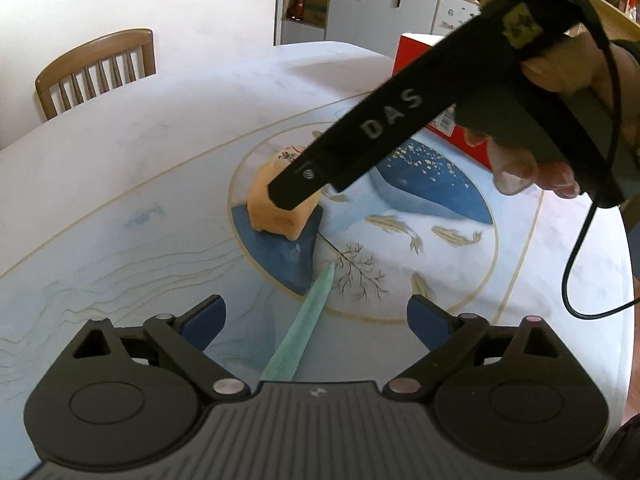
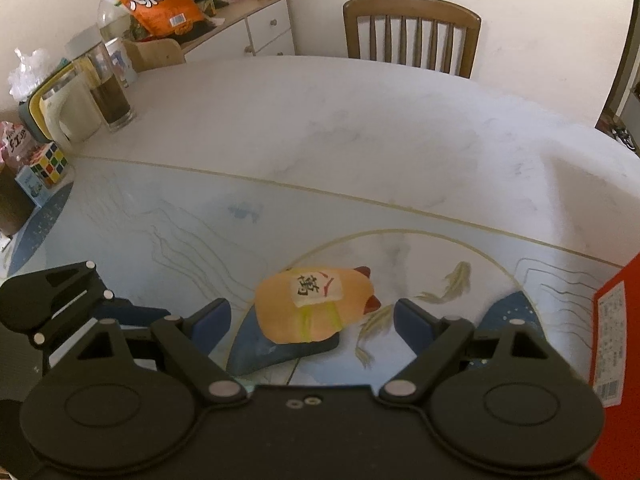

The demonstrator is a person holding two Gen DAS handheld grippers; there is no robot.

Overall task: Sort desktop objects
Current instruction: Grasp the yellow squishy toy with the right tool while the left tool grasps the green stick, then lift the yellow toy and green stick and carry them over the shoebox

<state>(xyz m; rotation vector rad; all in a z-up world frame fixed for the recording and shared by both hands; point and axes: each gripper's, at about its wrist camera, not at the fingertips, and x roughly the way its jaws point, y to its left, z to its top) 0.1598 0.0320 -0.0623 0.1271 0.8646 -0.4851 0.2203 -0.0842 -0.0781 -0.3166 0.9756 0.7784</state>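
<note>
An orange pig-shaped toy (image 2: 316, 306) with a white tile bearing a Chinese character lies on the painted table (image 2: 320, 128), just ahead of my right gripper (image 2: 312, 320). That gripper is open, its blue pads either side of the toy and short of it. In the left wrist view the same toy (image 1: 280, 208) sits mid-table, partly hidden by the right gripper's black body (image 1: 360, 140), which hangs over it. My left gripper (image 1: 316, 316) is open and empty, low over the table, well short of the toy.
A red box (image 1: 416, 54) stands at the right of the table, also at the right edge of the right wrist view (image 2: 616, 340). A Rubik's cube (image 2: 48, 162), a glass jar (image 2: 106, 96), a kettle and snack bags crowd the far left. A wooden chair (image 2: 412, 36) stands beyond.
</note>
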